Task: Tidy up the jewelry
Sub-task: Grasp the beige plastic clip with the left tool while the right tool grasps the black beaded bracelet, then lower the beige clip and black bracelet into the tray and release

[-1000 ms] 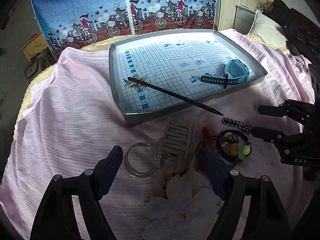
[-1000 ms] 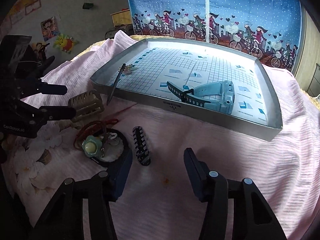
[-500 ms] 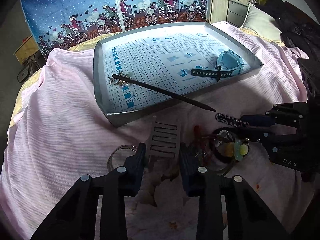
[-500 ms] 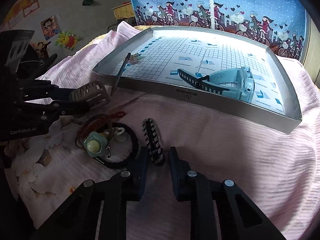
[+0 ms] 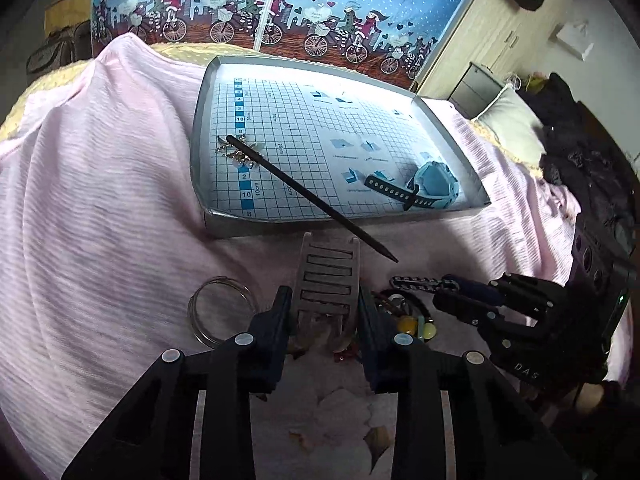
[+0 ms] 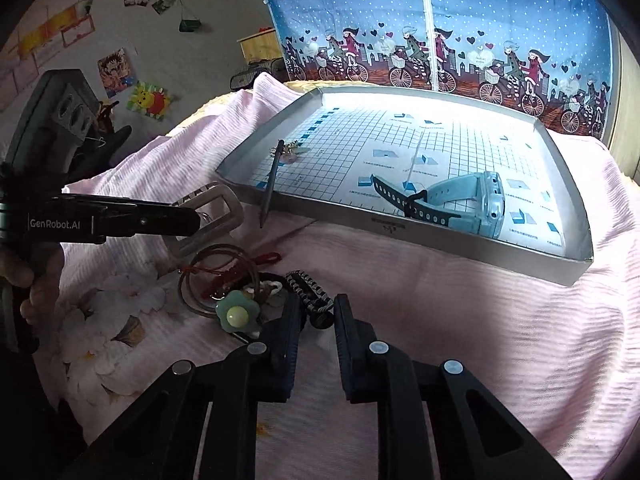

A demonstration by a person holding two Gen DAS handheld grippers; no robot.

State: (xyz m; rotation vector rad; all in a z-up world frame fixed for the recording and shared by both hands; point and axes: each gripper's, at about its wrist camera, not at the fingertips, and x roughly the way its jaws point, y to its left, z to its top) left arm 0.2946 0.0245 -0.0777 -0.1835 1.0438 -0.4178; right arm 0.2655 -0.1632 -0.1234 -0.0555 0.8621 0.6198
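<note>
On the bed, the tray (image 5: 200, 152) holds two pieces: a blue watch (image 5: 434, 184) and a pearl hairpin (image 5: 280, 172). The left claw (image 5: 324, 312) grips a grey slatted clip (image 5: 326, 276); the right claw (image 6: 316, 312) pinches a braided bracelet (image 6: 310, 290). One clear bangle (image 5: 220, 312) and a flower-charm tangle (image 6: 236, 314) remain.

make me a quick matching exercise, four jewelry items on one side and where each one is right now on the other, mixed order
Items:
1. grey hair claw
2. black-and-white braided clip
3. blue watch
4. clear bangles

Places:
A. lying inside the tray
B. between the fingers of the right tool
C. on the pink cloth, left of the left tool
D. between the fingers of the left tool

Pairs: 1-D, 2-B, 3-A, 4-C
</note>
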